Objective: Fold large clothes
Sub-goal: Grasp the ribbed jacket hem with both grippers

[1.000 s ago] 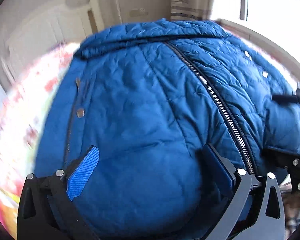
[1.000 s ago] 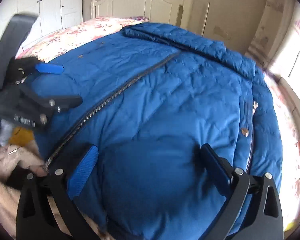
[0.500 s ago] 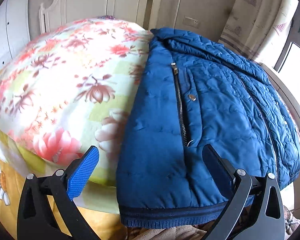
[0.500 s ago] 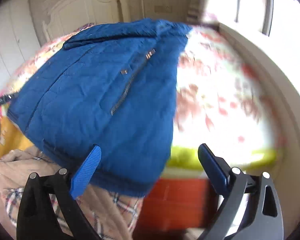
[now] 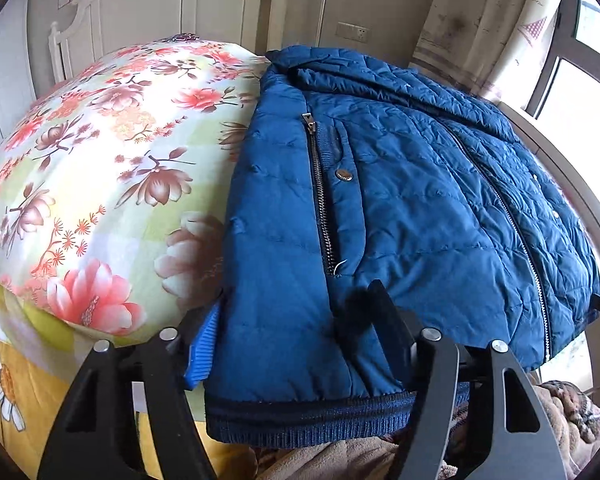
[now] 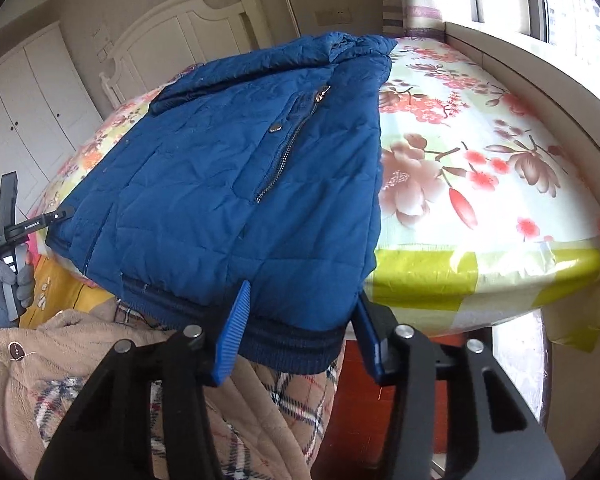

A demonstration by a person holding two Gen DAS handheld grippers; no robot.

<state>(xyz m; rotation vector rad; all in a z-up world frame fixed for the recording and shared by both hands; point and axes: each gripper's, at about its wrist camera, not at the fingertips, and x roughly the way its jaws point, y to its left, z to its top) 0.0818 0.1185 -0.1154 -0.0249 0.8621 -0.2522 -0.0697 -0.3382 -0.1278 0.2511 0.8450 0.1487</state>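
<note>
A blue quilted jacket [image 5: 400, 208] lies face up on the flowered bed [image 5: 100, 152], its ribbed hem hanging over the near edge. My left gripper [image 5: 296, 340] is closed on the jacket's lower left corner, fingers on either side of the bunched fabric. In the right wrist view the jacket [image 6: 228, 184] fills the middle, and my right gripper [image 6: 300, 332] is closed on its lower right hem corner, just above the ribbed band [image 6: 284, 344].
A beige fleece garment with plaid lining [image 6: 80, 392] is heaped below the hem. A white headboard [image 5: 160, 12] stands at the far end. A window ledge [image 6: 540, 72] runs along the bed's right side. The left gripper also shows in the right wrist view [image 6: 24, 228].
Both grippers pulled back from above the jacket to its hem corners. Their jaws went from wide open to closed on the fabric.
</note>
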